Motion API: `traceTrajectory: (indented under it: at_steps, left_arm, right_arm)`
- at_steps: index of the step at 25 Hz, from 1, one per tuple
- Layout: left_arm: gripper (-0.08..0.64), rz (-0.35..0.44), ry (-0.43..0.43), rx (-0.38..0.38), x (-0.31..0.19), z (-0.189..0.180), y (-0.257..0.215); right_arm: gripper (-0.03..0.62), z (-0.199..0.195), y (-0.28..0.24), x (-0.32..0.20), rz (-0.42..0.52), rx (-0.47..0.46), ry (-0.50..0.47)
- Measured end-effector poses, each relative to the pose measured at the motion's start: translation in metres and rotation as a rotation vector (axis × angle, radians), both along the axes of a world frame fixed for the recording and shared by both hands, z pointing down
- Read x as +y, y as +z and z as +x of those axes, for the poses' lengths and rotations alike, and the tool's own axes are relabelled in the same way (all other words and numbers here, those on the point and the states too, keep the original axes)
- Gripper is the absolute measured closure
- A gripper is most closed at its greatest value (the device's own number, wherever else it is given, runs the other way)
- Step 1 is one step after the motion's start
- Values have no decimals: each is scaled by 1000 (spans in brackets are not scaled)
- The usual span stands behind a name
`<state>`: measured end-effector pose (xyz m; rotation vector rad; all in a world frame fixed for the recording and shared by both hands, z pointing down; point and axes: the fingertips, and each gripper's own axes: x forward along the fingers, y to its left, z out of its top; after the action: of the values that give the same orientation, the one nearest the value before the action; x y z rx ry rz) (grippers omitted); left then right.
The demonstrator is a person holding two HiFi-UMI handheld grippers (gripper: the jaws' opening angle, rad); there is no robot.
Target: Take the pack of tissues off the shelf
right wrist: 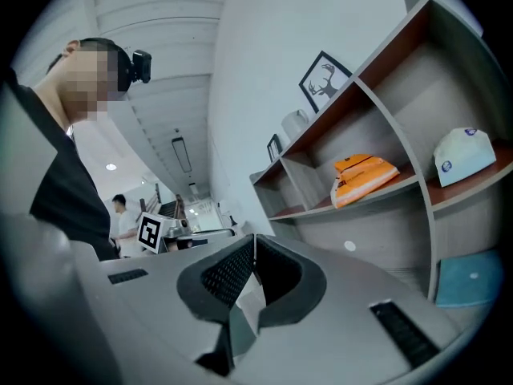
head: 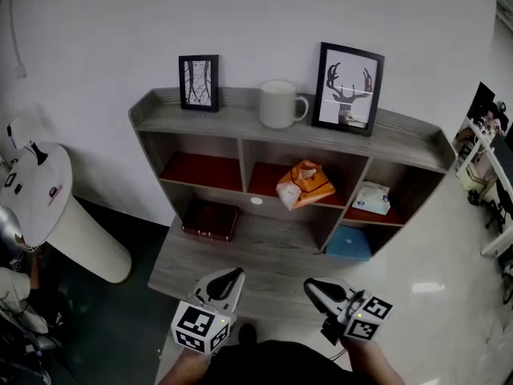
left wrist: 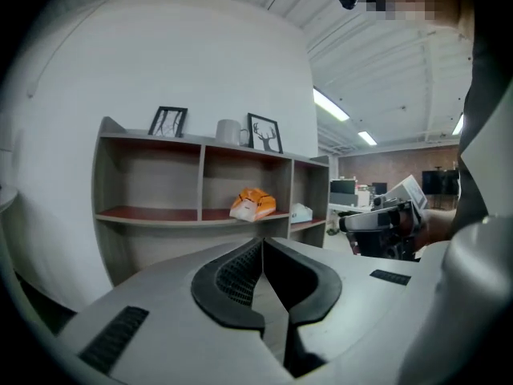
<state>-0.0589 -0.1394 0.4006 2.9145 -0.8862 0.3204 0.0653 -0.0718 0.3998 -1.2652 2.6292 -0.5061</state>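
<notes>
Pack: an orange pack [head: 304, 184] is seen in the middle compartment of the shelf [head: 240, 117], on its red floor, and is judged to be the tissues. A white pack [head: 371, 198] lies in the compartment to its right.
Pose: the orange pack is tipped up on one edge, with its long axis roughly across the compartment's opening.
Left gripper [head: 232, 276]: the jaws are pressed together with nothing between them. It is held low over the front of the tabletop [head: 264, 251] below the compartments.
Right gripper [head: 315, 288]: the jaws are likewise closed and empty. It is held beside the left one, well apart from the orange pack.
Direction: in the head view the orange pack lies ahead of and above both grippers, almost straight beyond the right one and off to the right of the left one.
Nearer hand: the right is judged the nearer, though in the left gripper view the orange pack [left wrist: 253, 204] is lined up just above the closed jaws.
Next move: the jaws are judged to need opening before the reach, then setting across the pack's short side.
</notes>
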Motion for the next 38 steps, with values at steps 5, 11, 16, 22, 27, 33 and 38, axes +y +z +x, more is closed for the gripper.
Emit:
traceTrajectory:
  at_steps: [5,11,16,22,27,33,38]
  left_arm:
    - [545,4,132,-19,-44,12,1]
    - [543,18,241,-11,-82,23,-11]
    - [455,45,308,-21,-101,50,-16]
    - [407,53,356,-42,-109,97,-19]
    - [350,64,355,-97,-120,137,-15]
    - [327,99,315,-163,-140,177,-4]
    - [321,85,301,-218,-146,199,11]
  right_arm:
    - [574,-8,5,-45,-26,4,72]
    - [574,-25,2,-78,-49,0,130]
    - [574,-22,5,-88,-60,6,153]
    - [574,4,5,-86,-48,-4,184]
    - [574,31,12,-81,-73,-33,203]
    - [574,48,17,-79,-86,-54,194]
    - [574,61,24,-72,-95,-71,194]
